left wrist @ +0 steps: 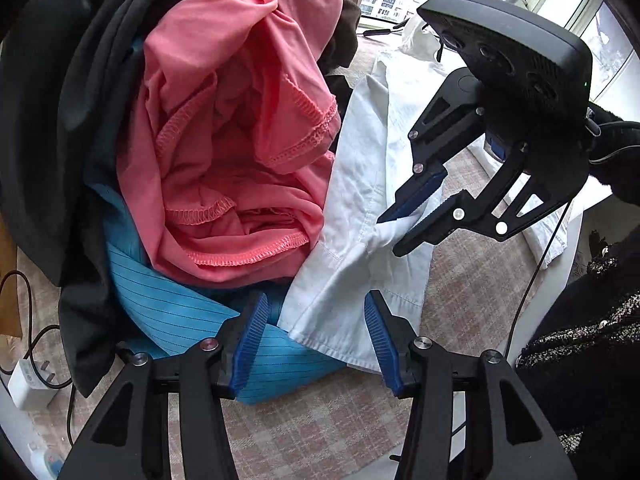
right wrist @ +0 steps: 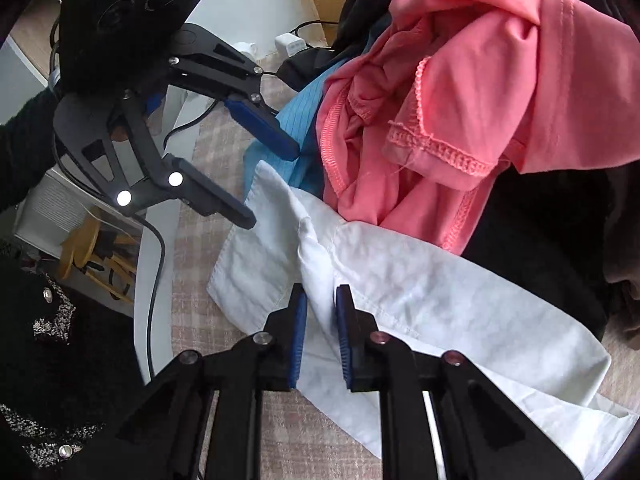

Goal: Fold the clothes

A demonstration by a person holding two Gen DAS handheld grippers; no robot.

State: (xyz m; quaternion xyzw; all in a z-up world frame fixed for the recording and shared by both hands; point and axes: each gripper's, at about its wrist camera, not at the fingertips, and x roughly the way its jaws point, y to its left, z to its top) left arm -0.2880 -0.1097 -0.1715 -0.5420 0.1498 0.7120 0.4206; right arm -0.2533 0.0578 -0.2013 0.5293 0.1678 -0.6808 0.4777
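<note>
2 grippers are over the desk [left wrist: 340, 412], both at the white shirt [left wrist: 360, 208].

My right gripper [right wrist: 321, 334] is clamped on a bunched ridge of white cloth; the 2 blue pads [right wrist: 299, 340] press the fold from either side. In the left wrist view the same gripper [left wrist: 412, 222] comes in from the right, tips pinched on a puckered bit of the shirt.

My left gripper [left wrist: 316, 344] is spread wide, gripping nothing. Its pads [left wrist: 251, 344] sit either side of the shirt's near hem; whether they touch cloth, I cannot tell. In the right wrist view it [right wrist: 272, 184] hangs apart-fingered by the hem corner, 1 finger near the blue cloth [right wrist: 298, 120].

White shirt: lies flat and creased on the checked desk cover, running away from the hem toward the window. Its left edge touches the pile.

Pile, left of shirt: pink garment [left wrist: 236, 140] on top, crumpled, overlock seams showing; blue striped cloth [left wrist: 180, 316] beneath it, partly under the shirt hem; black garment [left wrist: 68, 120] draped over the back and left side.

Desk edge, left: white charger [left wrist: 26, 384] with black cable.

My sleeve [left wrist: 584, 360]: dark knit, at right.
</note>
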